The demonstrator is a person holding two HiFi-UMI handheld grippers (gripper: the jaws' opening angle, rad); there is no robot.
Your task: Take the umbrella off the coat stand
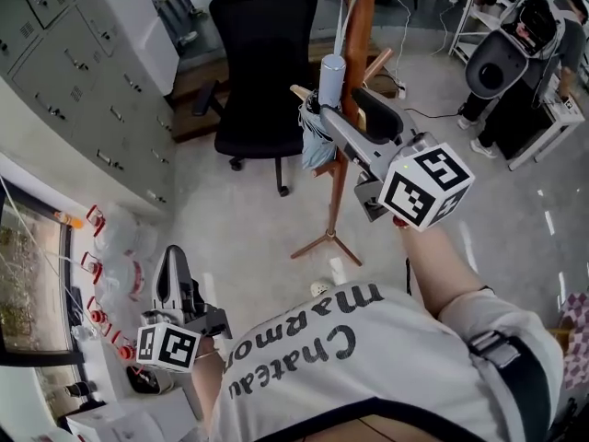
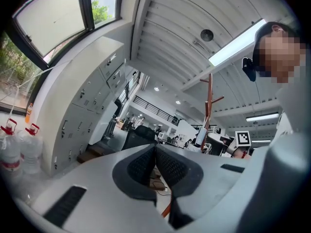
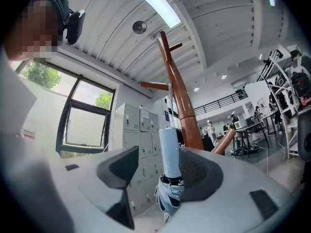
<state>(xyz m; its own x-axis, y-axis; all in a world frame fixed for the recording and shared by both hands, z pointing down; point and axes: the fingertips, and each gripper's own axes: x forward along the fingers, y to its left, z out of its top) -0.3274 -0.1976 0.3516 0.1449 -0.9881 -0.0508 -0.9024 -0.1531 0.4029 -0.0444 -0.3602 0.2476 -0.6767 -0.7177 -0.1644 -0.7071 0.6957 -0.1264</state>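
Observation:
A folded light-blue umbrella (image 1: 319, 136) with a pale cylindrical handle hangs upright on the brown wooden coat stand (image 1: 358, 35). My right gripper (image 1: 339, 109) reaches in level at the handle, jaws wide apart. In the right gripper view the umbrella (image 3: 170, 149) stands between the jaws, close against the right pad (image 3: 199, 171) and well clear of the left one, with the stand's pole (image 3: 182, 96) just behind. My left gripper (image 1: 172, 258) hangs low at the left, away from the stand; its pads (image 2: 155, 154) meet with nothing between them.
A black office chair (image 1: 262, 53) stands just behind the stand. Grey lockers (image 1: 83, 72) run along the left wall. Several red-capped water bottles (image 1: 110, 247) sit on the floor under the window. A white table (image 1: 552, 127) and dark equipment are at the right.

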